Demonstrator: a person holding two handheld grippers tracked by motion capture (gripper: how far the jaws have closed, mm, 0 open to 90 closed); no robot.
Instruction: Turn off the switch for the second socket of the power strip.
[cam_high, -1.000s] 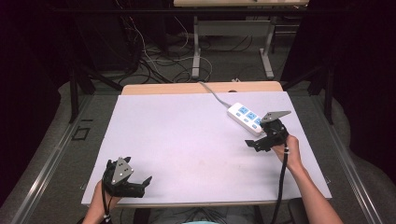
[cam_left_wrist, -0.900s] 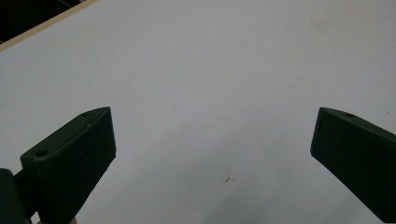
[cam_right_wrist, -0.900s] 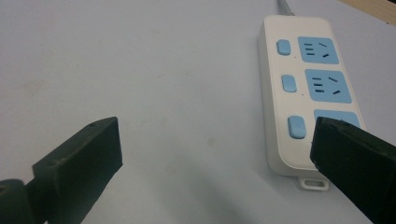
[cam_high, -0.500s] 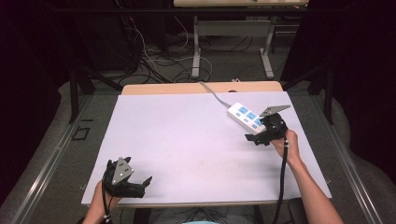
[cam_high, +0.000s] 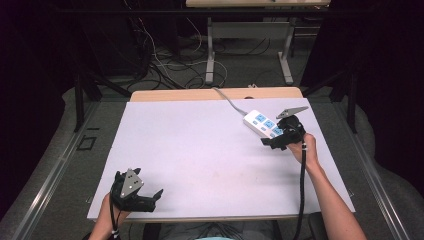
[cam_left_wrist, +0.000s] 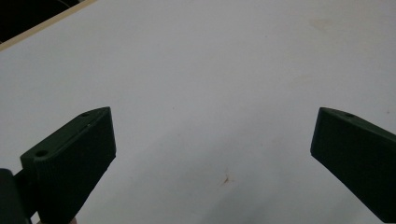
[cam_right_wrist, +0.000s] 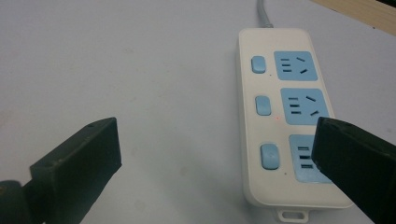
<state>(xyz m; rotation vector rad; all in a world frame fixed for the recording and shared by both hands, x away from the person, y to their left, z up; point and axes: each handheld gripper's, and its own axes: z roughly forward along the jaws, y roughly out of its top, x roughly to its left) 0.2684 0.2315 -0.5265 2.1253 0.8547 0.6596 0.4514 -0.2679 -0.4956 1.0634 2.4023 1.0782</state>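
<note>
Your power strip (cam_right_wrist: 289, 116) is white, with light-blue sockets and buttons. Your fingers (cam_left_wrist: 74, 158) are black. Your desk (cam_high: 200, 145) is pale grey.

No text, label, brand, number or sign is showing legibly anywhere. The white power strip (cam_right_wrist: 285, 116) is lying with its face in plain sight in the right gripper view, yet its blue sockets and blue switch buttons are carrying no readable marking. The white table surface (cam_high: 200, 150) is likewise bearing no print, only faint stains.
</note>
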